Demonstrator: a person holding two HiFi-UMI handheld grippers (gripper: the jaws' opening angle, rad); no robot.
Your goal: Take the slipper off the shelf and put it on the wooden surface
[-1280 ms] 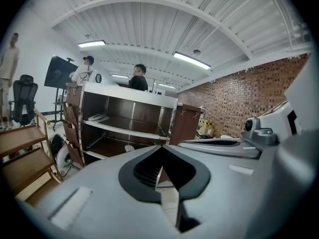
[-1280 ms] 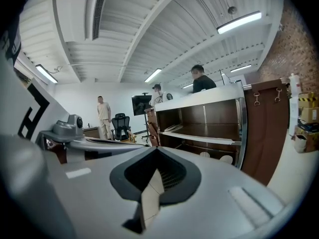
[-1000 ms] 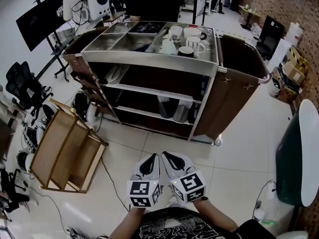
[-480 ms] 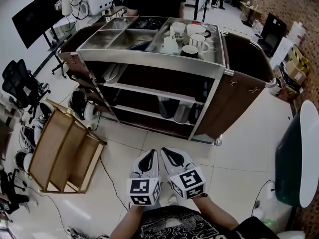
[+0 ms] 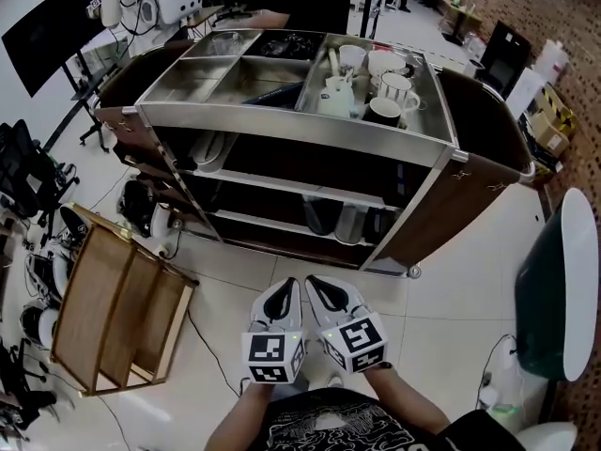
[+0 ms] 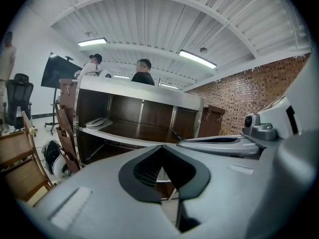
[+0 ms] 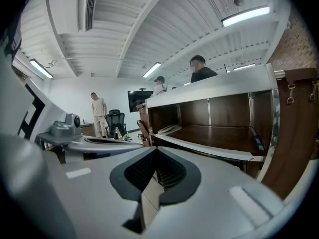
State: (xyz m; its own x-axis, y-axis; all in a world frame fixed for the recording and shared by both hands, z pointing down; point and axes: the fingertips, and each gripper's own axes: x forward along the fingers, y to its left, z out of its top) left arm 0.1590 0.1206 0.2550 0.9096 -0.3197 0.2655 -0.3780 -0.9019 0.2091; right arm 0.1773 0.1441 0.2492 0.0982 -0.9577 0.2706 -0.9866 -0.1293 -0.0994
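Observation:
A pale slipper (image 5: pixel 208 146) lies at the left end of the cart's upper shelf (image 5: pixel 310 184). It also shows in the left gripper view as a slipper (image 6: pixel 97 122), and in the right gripper view as a slipper (image 7: pixel 168 129). The wooden surface is a slatted wooden rack (image 5: pixel 113 308) on the floor, left of the cart. My left gripper (image 5: pixel 286 291) and right gripper (image 5: pixel 315 287) hang side by side over the tiles, well short of the cart. Both point toward the cart, and both are shut and empty. The left gripper (image 6: pixel 160 148) and right gripper (image 7: pixel 155 151) each show jaws that meet with nothing between them.
White cups and a teapot (image 5: pixel 376 78) stand in the cart's steel top tray (image 5: pixel 282 120). Dark items sit on the lower shelf (image 5: pixel 338 222). A dark green table (image 5: pixel 554 289) stands at the right. Office chairs (image 5: pixel 19 172) and cables crowd the left, and people stand behind the cart.
The head view has drawn nearer the cart, which now looks larger and sits more to the right. Both grippers stay together, shut, in the same pose.

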